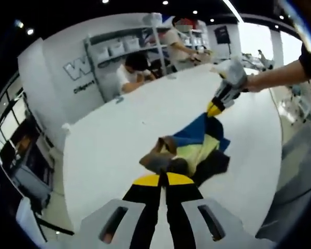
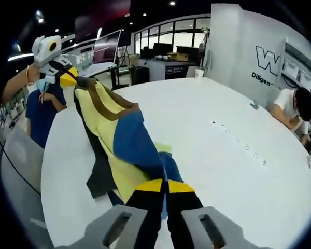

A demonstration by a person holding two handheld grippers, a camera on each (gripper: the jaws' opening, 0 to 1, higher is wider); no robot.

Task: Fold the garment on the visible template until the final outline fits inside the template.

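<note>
Together, left claw [image 1: 163, 179] and right claw [image 2: 165, 185] clamp the garment [image 2: 122, 140] above the table [image 2: 223, 129].

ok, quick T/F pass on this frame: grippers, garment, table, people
1. Both grippers are shut on the garment. True: left gripper and right gripper each pinch its cloth.
2. The garment lies flat on the table. False: it hangs stretched between the grippers.
3. The garment is plain red. False: it is blue, yellow and dark.
4. A person in white leans on the table's far edge. True.
5. The table is black. False: it is white.
</note>
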